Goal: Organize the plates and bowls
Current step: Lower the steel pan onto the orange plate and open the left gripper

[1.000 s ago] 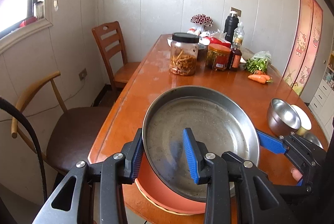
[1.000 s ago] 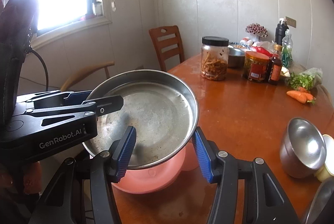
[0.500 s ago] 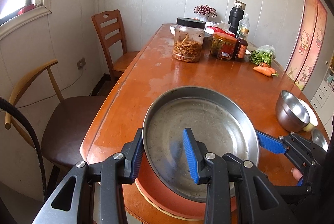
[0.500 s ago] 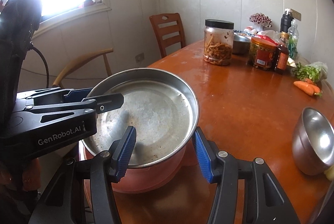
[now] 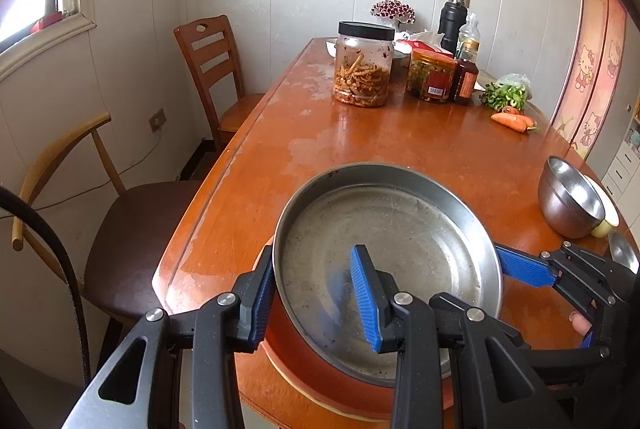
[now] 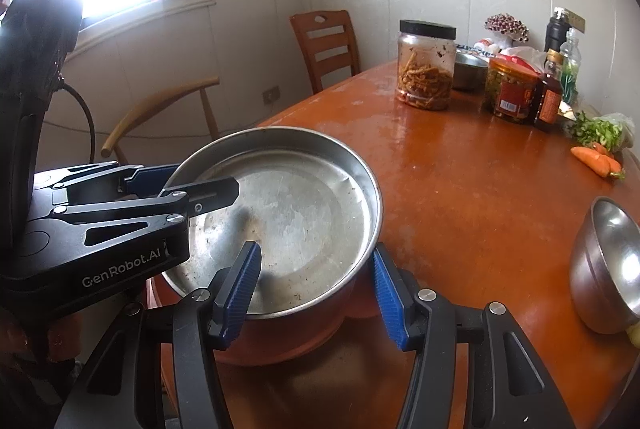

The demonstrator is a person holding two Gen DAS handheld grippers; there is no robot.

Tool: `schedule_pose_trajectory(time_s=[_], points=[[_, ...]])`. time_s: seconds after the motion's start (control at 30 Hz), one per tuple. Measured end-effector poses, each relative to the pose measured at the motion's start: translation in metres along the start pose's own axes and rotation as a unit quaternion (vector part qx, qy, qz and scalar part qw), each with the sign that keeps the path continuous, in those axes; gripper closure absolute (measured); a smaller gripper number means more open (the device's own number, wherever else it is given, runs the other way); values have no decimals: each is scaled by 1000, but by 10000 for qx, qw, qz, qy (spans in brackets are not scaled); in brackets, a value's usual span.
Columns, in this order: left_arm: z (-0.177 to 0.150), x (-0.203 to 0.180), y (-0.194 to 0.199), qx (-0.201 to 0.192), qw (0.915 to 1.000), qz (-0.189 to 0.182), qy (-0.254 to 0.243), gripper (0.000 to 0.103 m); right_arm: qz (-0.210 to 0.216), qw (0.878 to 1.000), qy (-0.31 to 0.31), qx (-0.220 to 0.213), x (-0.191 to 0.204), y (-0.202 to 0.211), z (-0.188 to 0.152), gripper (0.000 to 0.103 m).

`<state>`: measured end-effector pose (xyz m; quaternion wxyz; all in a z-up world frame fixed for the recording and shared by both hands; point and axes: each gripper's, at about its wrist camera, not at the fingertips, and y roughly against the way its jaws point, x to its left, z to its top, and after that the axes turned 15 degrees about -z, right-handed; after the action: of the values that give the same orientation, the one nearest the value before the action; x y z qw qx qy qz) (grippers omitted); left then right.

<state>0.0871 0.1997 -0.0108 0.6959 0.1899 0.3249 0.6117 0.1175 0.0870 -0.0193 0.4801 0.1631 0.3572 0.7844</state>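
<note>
The left gripper (image 5: 316,299) pinches the near-left rim of the steel pan (image 5: 392,229), one pad outside the wall and one inside. The pan sits level, mouth up, atop an orange bowl (image 6: 288,337) at the near end of the table (image 5: 400,141); being round, it has no long axis. The right gripper (image 6: 316,293) clamps the pan's opposite rim the same way, so both hands are equally near. To its right, a small steel bowl (image 6: 608,265) stands apart, tilted.

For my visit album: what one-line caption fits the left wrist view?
Two handheld grippers, left gripper and right gripper, clamp a steel pan over an orange dish.
</note>
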Motion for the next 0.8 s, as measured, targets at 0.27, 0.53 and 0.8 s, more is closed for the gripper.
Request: schedule_pose_trajectory(time_s=[0.27,0.53,0.8], points=[[-7,0,-6,155,9998,133,-13,67,-84,9997,232,30,7,2,-4,44],[-10,0,-5,208,9997,156,-3,67,-81,9995,282,97,9,3,-5,44],[-13,-2,-5,229,9997,127,-18,66,-106,9992,342,167,12,3,-5,36]])
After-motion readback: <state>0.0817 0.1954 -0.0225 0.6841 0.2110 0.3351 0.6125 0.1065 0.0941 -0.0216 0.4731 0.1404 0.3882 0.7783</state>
